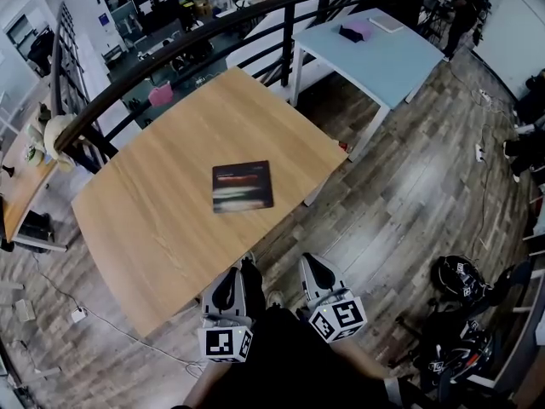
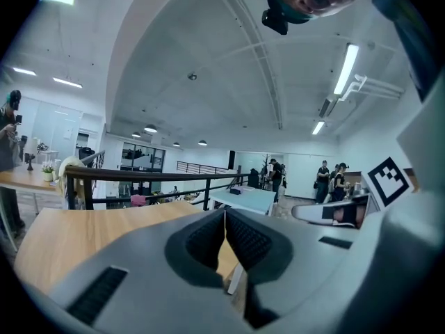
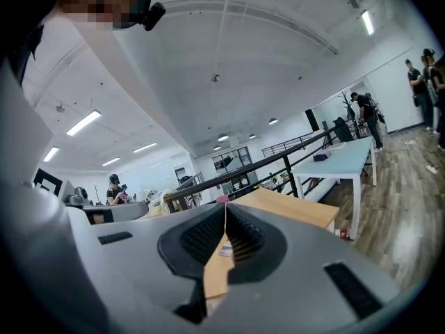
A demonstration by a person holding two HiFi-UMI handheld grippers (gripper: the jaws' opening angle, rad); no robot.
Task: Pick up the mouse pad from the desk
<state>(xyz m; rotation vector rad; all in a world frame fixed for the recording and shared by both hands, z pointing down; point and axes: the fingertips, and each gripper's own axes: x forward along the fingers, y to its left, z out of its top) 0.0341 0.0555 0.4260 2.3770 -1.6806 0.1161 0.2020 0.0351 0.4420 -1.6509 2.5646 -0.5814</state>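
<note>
A dark mouse pad lies flat near the middle of the wooden desk. My left gripper hangs just off the desk's near edge, shut with nothing between its pads. Beside it, over the floor, my right gripper is also shut and empty. Both point toward the desk, well short of the pad. In the left gripper view the closed jaws face the wooden desk top. In the right gripper view the shut jaws point at the desk, and the mouse pad shows faintly below the tips.
A black railing runs along the desk's far side. A light blue table with a few items stands at the back right. Equipment and cables lie on the wooden floor at the lower right. People stand in the background.
</note>
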